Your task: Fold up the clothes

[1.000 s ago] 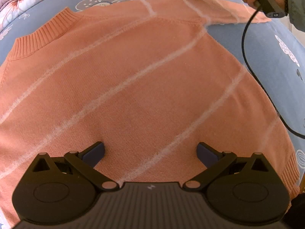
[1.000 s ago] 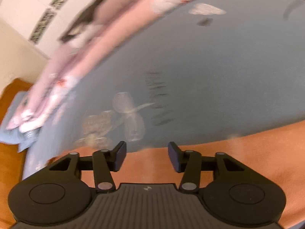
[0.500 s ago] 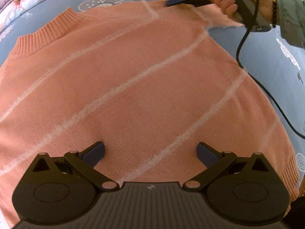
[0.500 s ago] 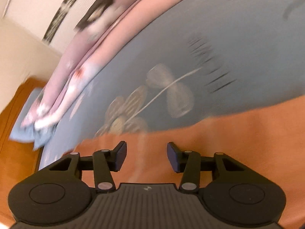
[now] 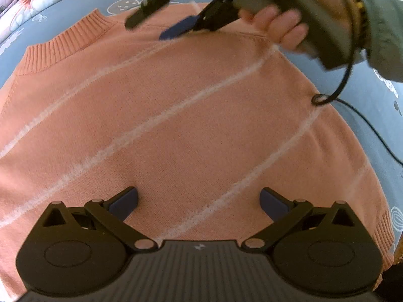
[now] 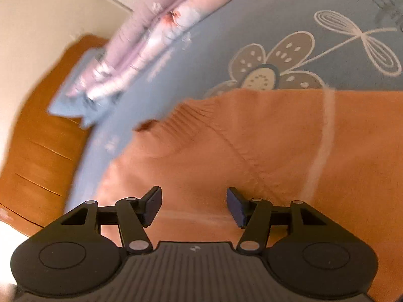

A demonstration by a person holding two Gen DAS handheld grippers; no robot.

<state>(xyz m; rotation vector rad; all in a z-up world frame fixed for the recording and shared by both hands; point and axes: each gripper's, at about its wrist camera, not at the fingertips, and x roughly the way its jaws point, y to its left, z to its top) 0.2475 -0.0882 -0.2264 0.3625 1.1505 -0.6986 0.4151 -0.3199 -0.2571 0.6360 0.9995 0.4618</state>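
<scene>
Orange sweater (image 5: 176,115) with thin white stripes lies flat on the blue flower-print bedsheet (image 6: 252,25), ribbed collar (image 5: 63,47) toward the far left in the left wrist view, hem band (image 5: 382,229) at the right edge.

Left gripper (image 5: 199,201) points steeply down over the lower body of the sweater. Jaws stand wide apart, fabric below and between them, pads not pressing on it. It holds nothing.

Right gripper (image 6: 194,206) sits over the shoulder area, just below the collar (image 6: 181,120); a raglan seam runs diagonally under its right finger. Jaws about half open and opening right now. Knit shows in the gap, but the pads are clear of it, so there is no grip. In the left wrist view the same gripper (image 5: 153,22) comes in from the top right, blurred, with one blue pad (image 5: 178,27) low over the sweater near the collar; contact cannot be told. The person's hand (image 5: 284,12) wraps the grey handle, green sleeve (image 5: 382,32) behind it, black cable (image 5: 350,75) trailing across the sweater's edge onto the sheet.

Containers: none in view. Pink floral quilt (image 6: 151,32) is bunched along the far edge of the bed, with the wooden bed frame (image 6: 40,138) beside it.
</scene>
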